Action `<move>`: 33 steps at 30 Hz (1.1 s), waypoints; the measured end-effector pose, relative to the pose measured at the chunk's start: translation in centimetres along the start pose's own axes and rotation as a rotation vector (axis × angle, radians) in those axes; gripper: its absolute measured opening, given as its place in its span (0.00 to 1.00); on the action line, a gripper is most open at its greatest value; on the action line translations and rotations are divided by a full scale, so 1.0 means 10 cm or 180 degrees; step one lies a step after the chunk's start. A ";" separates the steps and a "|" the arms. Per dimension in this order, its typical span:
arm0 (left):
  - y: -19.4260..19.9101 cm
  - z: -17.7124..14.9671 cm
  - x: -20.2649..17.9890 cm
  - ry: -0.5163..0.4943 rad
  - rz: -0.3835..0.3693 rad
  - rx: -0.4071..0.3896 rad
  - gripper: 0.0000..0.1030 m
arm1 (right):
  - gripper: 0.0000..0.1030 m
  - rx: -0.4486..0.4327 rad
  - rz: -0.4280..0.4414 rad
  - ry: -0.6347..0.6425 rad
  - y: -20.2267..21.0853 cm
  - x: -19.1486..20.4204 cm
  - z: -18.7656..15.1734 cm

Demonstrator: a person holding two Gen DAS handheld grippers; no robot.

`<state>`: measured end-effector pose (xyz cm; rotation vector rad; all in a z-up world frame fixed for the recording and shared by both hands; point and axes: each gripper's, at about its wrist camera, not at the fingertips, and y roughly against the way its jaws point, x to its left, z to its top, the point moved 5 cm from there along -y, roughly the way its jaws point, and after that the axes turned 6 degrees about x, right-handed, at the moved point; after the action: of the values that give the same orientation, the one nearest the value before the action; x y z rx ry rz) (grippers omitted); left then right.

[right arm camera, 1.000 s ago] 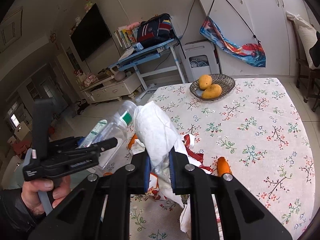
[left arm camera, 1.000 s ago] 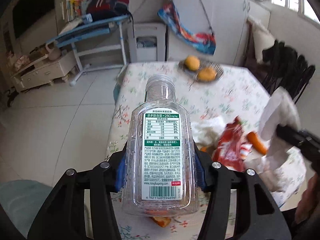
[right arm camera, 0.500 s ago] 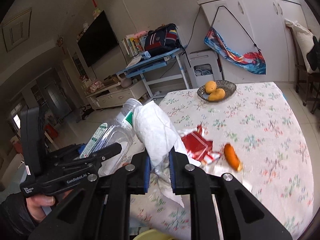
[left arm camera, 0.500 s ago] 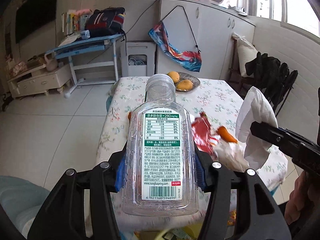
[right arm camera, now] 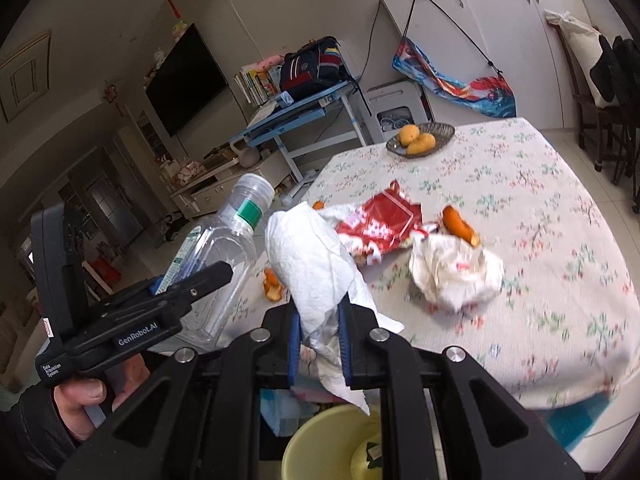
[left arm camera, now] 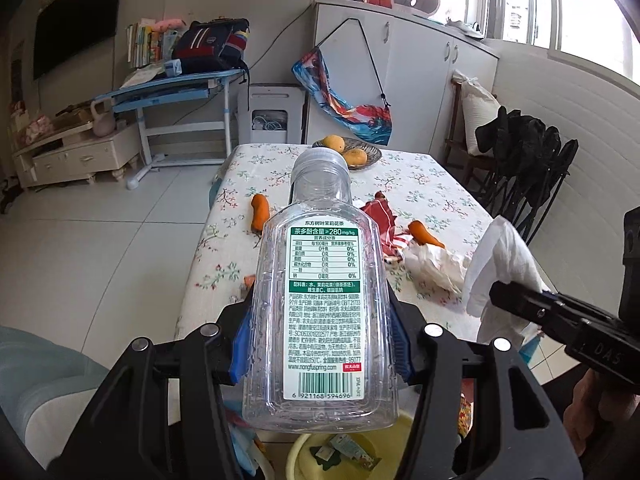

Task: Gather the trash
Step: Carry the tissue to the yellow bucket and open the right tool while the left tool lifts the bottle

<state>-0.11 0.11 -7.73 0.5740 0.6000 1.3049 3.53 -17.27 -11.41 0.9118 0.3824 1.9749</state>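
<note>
My left gripper [left arm camera: 320, 336] is shut on a clear plastic bottle [left arm camera: 322, 304] with a green and white label, cap pointing away. In the right wrist view the same bottle [right arm camera: 218, 256] and left gripper [right arm camera: 192, 280] show at the left. My right gripper [right arm camera: 320, 332] is shut on a crumpled white paper towel [right arm camera: 316, 268], seen in the left wrist view as the towel [left arm camera: 500, 268] at the right. A yellow bin [right arm camera: 332, 440] with scraps inside sits just below both grippers, also visible as the bin [left arm camera: 348, 452] under the bottle.
On the floral table [right arm camera: 520, 184] lie a red wrapper [right arm camera: 380, 224], a crumpled white bag [right arm camera: 452, 272], orange peel pieces [right arm camera: 460, 226] and a fruit dish [right arm camera: 420, 140]. A dark chair [left arm camera: 528, 160] stands at the table's right. Tiled floor [left arm camera: 100, 240] lies left.
Both grippers have drawn back from the table toward its near edge, carrying the bottle and the towel. The yellow bin has come into view beneath them.
</note>
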 end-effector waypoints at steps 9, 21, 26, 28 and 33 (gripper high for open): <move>0.18 -0.21 -0.01 0.0006 -0.0018 0.0010 0.51 | 0.17 0.0265 0.0033 0.0040 -0.04 0.17 -0.37; 0.36 -0.47 -0.08 -0.0034 -0.0059 0.0061 0.51 | 0.18 0.0777 0.0034 -0.0086 -0.20 0.23 -0.86; 0.37 -0.57 -0.15 -0.0096 -0.0061 0.0124 0.51 | 0.25 0.1016 0.0019 -0.0121 -0.29 0.25 -1.06; 0.37 -0.61 -0.17 -0.0114 -0.0063 0.0150 0.51 | 0.31 0.1055 0.0002 -0.0119 -0.29 0.26 -1.10; 0.35 -0.68 -0.21 -0.0149 -0.0057 0.0204 0.51 | 0.41 0.1081 -0.0034 -0.0164 -0.31 0.21 -1.12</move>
<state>-7.61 -1.03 -9.99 0.6489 0.6087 1.2556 -3.38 -12.82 -19.86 1.1669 0.7065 1.9043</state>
